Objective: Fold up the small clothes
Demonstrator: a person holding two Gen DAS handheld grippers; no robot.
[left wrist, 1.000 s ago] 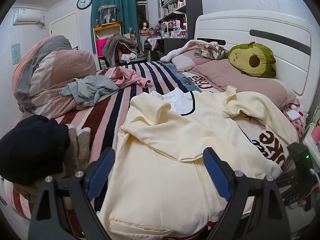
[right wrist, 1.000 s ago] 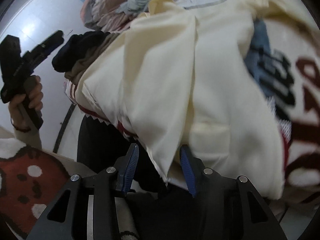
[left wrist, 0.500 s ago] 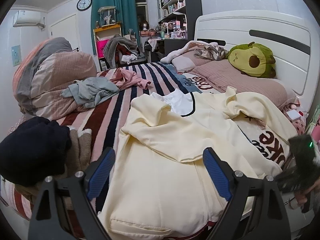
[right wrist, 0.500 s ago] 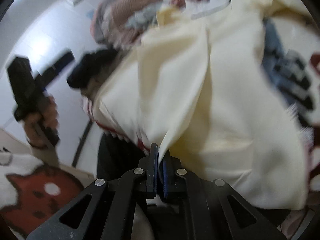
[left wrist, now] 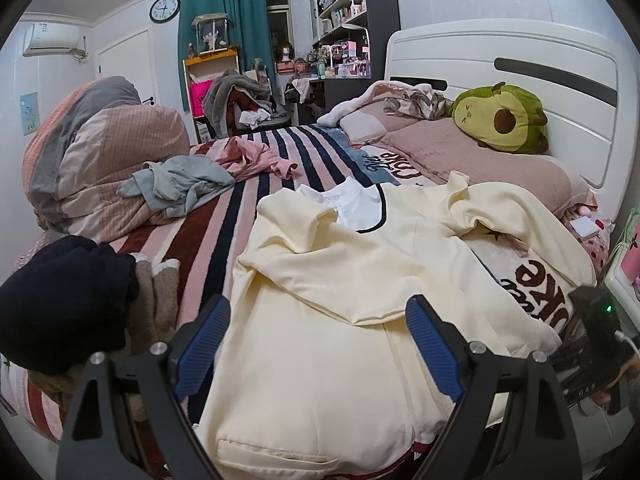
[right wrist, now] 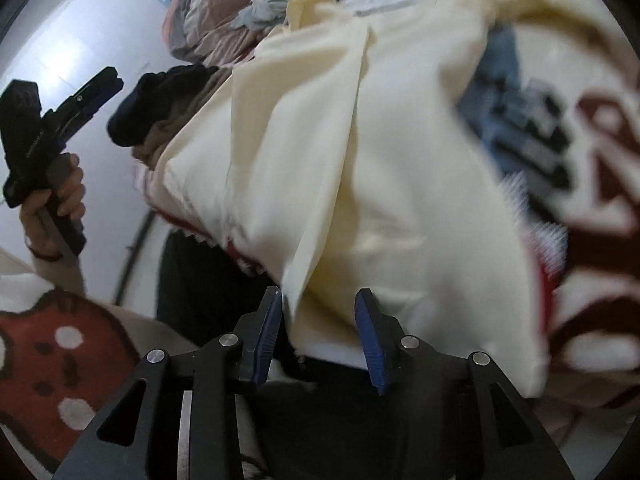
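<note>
A cream garment (left wrist: pixel 340 320) lies spread over the near part of the bed, one sleeve folded across its body, its hem hanging over the bed's edge. My left gripper (left wrist: pixel 316 344) is open and empty, held above the lower half of the garment. In the right wrist view the same cream garment (right wrist: pixel 360 160) fills the middle. My right gripper (right wrist: pixel 318 328) is open, its blue pads either side of the hanging hem edge, not pinching it. The left gripper (right wrist: pixel 96 88) shows at the left of that view, held in a hand.
A dark navy garment (left wrist: pixel 60 300) and a brown one lie at the bed's left edge. Grey (left wrist: pixel 180 184) and pink (left wrist: pixel 256 156) clothes lie further up the striped blanket. A rolled duvet (left wrist: pixel 92 152) is left, an avocado plush (left wrist: pixel 500 120) by the headboard.
My right gripper pinched the cream hem half a second ago and has now opened, letting the fabric go. The left gripper has barely moved.
</note>
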